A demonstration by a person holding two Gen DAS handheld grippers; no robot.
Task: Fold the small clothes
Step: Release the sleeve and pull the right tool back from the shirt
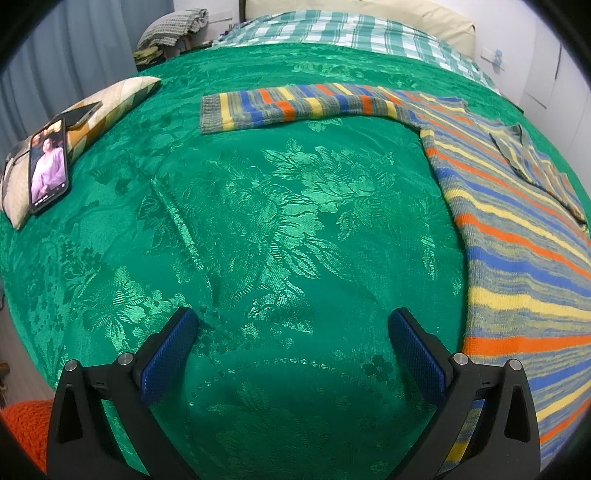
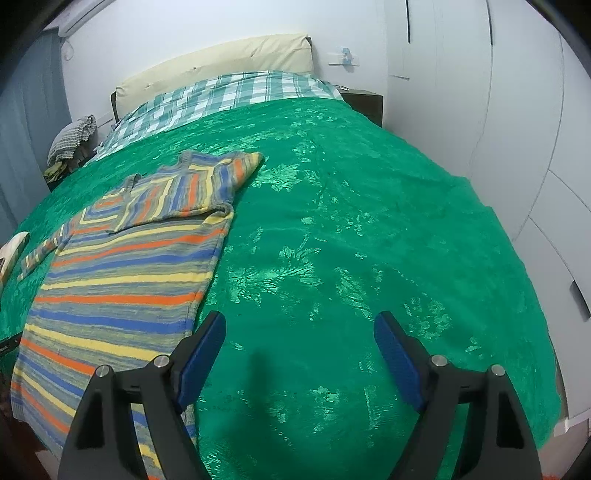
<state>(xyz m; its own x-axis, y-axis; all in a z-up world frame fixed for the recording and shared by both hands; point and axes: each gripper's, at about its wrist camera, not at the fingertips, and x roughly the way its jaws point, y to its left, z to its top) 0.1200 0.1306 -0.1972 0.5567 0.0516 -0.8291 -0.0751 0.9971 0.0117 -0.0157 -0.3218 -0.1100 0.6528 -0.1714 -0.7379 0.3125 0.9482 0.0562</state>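
A small striped knit sweater (image 1: 517,236) in blue, orange, yellow and grey lies flat on the green bedspread (image 1: 258,221). Its left sleeve (image 1: 288,105) stretches out across the cover. Its right sleeve (image 2: 177,192) is folded over the chest. The sweater also shows in the right wrist view (image 2: 122,288). My left gripper (image 1: 293,332) is open and empty above the bedspread, left of the sweater's hem. My right gripper (image 2: 299,332) is open and empty above the bedspread (image 2: 369,240), right of the sweater's hem.
A phone (image 1: 48,170) with a lit screen leans on a patterned cushion (image 1: 110,99) at the left. A checked sheet (image 1: 332,29) and cream headboard (image 2: 221,62) lie at the far end. Clothes (image 2: 74,140) are piled beside the bed. A wardrobe (image 2: 535,147) stands to the right.
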